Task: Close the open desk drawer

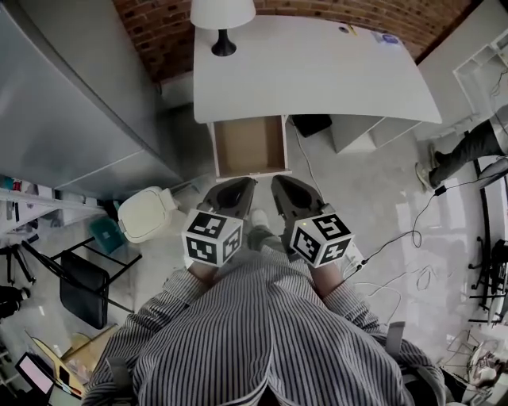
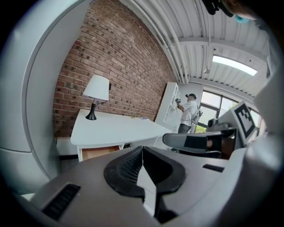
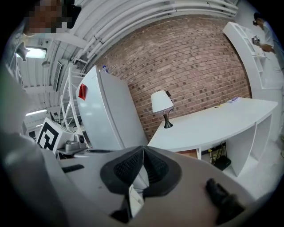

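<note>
Left tongs [image 1: 236, 187] and right tongs [image 1: 286, 187] closed, empty, near open drawer [image 1: 250, 147]; best pushed squarely, mid-front.

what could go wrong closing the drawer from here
The drawer is pulled far out; pushing one corner with the left gripper or right gripper, both shut, might skew and jam it. A hard slam may rock the lamp on the desk. The floor cable could snag a step.

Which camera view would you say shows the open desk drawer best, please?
The head view: it looks straight down into the drawer, which is pulled out and apparently empty. The left gripper view shows only a low brown strip of it; the right gripper view shows a smaller brown sliver.
</note>
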Demonstrator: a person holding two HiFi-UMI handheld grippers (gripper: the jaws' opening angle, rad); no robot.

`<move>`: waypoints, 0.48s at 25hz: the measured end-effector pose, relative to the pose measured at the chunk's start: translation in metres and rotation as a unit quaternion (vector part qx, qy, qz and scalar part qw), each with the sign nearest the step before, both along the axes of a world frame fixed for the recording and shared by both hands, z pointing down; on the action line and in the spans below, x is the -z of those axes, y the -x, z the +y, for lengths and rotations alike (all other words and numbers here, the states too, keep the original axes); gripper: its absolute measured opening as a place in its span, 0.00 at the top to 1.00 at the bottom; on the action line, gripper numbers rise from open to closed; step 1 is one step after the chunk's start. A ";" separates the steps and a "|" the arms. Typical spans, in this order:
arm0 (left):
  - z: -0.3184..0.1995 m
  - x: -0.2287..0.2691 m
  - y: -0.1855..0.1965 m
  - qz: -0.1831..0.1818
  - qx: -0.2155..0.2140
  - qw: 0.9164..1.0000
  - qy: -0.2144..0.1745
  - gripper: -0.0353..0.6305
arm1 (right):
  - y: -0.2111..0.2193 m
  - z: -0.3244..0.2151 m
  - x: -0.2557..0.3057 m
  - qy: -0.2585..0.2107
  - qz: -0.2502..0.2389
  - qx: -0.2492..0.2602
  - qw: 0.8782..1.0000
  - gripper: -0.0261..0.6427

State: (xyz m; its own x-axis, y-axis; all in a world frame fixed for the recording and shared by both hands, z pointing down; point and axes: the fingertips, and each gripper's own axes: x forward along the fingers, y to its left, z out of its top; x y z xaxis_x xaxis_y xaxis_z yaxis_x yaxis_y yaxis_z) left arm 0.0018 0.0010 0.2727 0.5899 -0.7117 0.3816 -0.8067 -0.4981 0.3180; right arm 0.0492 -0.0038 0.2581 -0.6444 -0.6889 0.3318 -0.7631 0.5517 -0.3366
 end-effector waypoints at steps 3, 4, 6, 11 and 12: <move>-0.019 -0.005 -0.004 0.006 -0.003 1.000 0.010 0.93 | -0.002 -0.024 -0.001 0.001 -0.004 0.007 1.000 0.94; -0.025 -0.008 -0.004 0.008 -0.002 1.000 0.015 0.93 | -0.002 -0.031 -0.003 0.003 -0.004 0.009 1.000 0.94; -0.036 -0.013 -0.005 0.008 0.003 1.000 0.024 0.93 | -0.004 -0.043 -0.007 0.010 -0.006 0.013 1.000 0.94; -0.057 -0.022 -0.004 0.011 0.015 0.999 0.036 0.93 | -0.007 -0.063 -0.014 0.022 -0.014 0.022 0.999 0.94; -0.061 -0.024 -0.003 0.013 0.017 0.999 0.038 0.93 | -0.007 -0.066 -0.016 0.024 -0.014 0.025 0.999 0.94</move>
State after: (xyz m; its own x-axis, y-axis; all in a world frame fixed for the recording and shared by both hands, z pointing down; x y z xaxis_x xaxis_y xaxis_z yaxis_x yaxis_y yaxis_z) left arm 0.0050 -0.0603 0.2963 0.5760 -0.7014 0.4198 -0.8139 -0.4444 0.3743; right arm 0.0559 -0.0698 0.2741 -0.6874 -0.6390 0.3451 -0.7246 0.5714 -0.3853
